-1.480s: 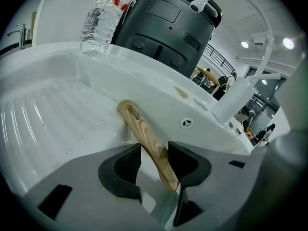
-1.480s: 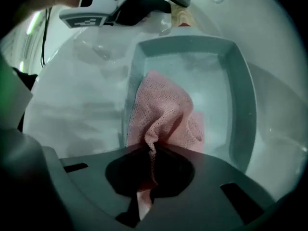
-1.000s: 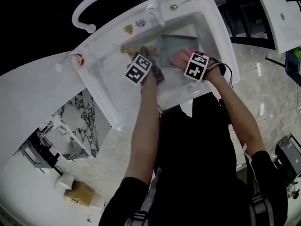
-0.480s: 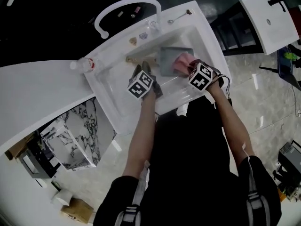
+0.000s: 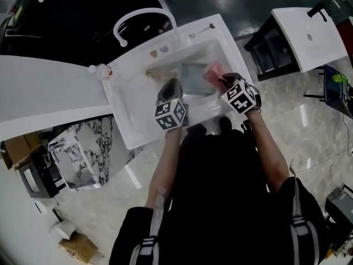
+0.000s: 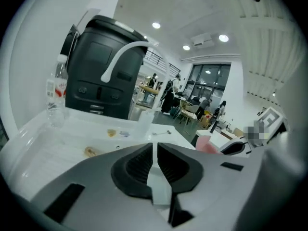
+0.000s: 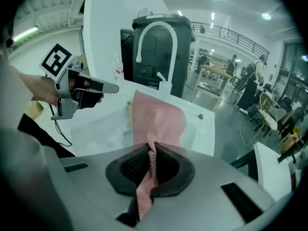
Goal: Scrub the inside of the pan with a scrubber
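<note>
A grey square pan (image 5: pixel 192 76) lies in the white sink (image 5: pixel 132 115), its wooden handle (image 5: pixel 156 71) pointing left. My right gripper (image 5: pixel 225 82) is shut on a pink mesh scrubber (image 5: pixel 213 70) at the pan's right edge. In the right gripper view the scrubber (image 7: pixel 158 119) hangs up out of the right gripper (image 7: pixel 149 150). My left gripper (image 5: pixel 170 86) hovers over the sink just left of the pan. Its jaws are closing, and in the left gripper view the left gripper (image 6: pixel 154 148) has nothing between its pads.
A curved white faucet (image 5: pixel 140 16) rises behind the sink. A spoon (image 5: pixel 201 31) and small stickers (image 5: pixel 158 51) lie on the back rim. A plastic bottle (image 5: pixel 101 69) lies at the sink's left corner. A white counter (image 5: pixel 44 93) extends to the left.
The left gripper has pulled back from the pan's handle toward the sink's front edge. The right gripper with the scrubber has shifted to the pan's right edge. The head view has swung.
</note>
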`<move>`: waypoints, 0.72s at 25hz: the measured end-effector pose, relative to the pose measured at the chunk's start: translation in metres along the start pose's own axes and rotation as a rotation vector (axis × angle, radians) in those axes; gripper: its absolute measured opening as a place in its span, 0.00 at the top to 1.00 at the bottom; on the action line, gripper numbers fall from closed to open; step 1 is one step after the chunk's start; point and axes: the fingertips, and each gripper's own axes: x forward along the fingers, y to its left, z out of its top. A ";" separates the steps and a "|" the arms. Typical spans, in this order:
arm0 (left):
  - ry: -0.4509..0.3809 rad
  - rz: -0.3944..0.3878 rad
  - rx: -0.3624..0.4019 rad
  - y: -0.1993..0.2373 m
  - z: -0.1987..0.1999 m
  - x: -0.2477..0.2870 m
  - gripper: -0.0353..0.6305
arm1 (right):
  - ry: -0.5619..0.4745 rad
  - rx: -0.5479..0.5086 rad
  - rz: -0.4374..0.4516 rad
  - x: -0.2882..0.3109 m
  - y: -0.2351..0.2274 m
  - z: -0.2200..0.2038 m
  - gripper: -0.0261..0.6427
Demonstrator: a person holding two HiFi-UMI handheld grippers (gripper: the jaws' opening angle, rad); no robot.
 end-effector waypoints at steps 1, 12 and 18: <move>-0.016 -0.003 0.024 -0.014 0.003 -0.008 0.86 | -0.027 -0.001 0.009 -0.012 -0.001 0.000 0.93; -0.164 -0.048 0.109 -0.133 0.001 -0.098 0.89 | -0.393 -0.045 0.090 -0.150 -0.022 0.012 0.93; -0.216 -0.022 0.157 -0.175 -0.003 -0.142 0.89 | -0.595 0.000 0.242 -0.218 -0.007 0.003 0.93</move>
